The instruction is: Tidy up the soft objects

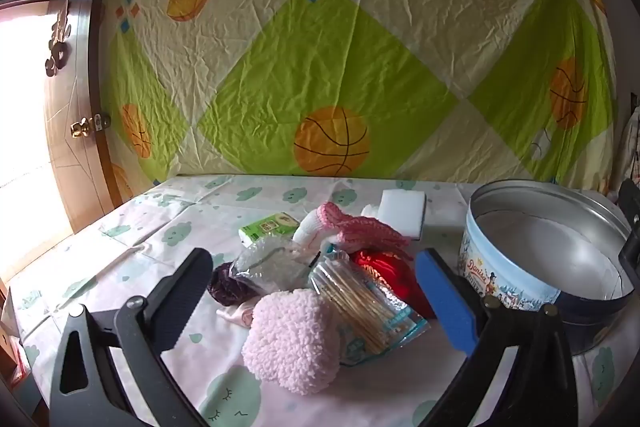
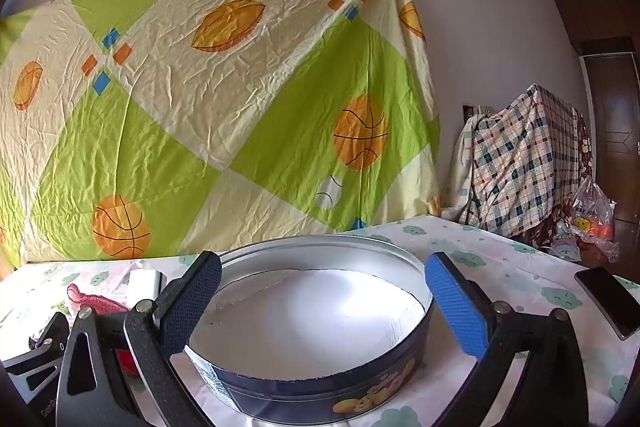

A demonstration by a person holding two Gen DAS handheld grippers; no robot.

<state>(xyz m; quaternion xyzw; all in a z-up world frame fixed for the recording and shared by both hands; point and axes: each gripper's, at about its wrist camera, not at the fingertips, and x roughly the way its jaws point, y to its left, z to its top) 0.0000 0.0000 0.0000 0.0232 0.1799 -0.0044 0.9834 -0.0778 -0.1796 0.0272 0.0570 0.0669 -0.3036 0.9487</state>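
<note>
Left wrist view, left to right.

- Left gripper (image 1: 316, 297) — jaws spread to their widest, nothing between the pads; it hangs over the near side of the pile, tilted slightly down.
- Purple soft bundle (image 1: 228, 287), at 9 o'clock of the pile, just beside the black finger.
- Green tissue pack (image 1: 269, 227), at 11 o'clock.
- Clear crinkled bag (image 1: 266, 261), beneath it.
- Fluffy pink item (image 1: 290, 341), at 6 o'clock, nearest the jaws; its right side touches the toothpick packet (image 1: 362, 311).
- Pink knitted piece (image 1: 360, 229), at 12 o'clock; white sponge block (image 1: 402, 213) behind it.
- Red cloth item (image 1: 386, 269), at 2 o'clock.
- Cookie tin (image 1: 516, 259), at 3 o'clock of the pile, open and empty apart from a pale liner.

Right wrist view.

- Right gripper (image 2: 322, 301) — equally wide, gripping nothing; the fingers straddle the near rim of the tin without visibly pressing it.
- Dark phone (image 2: 608, 301) on the tablecloth (image 2: 500, 267), at 3 o'clock of the tin.

Handling note: the fluffy pink item looks the likely first pick. Descend so both pads bracket its middle, clear of the toothpick packet, close until the pile compresses, then lift straight up before carrying toward the tin — the right gripper could steady the rim.
</note>
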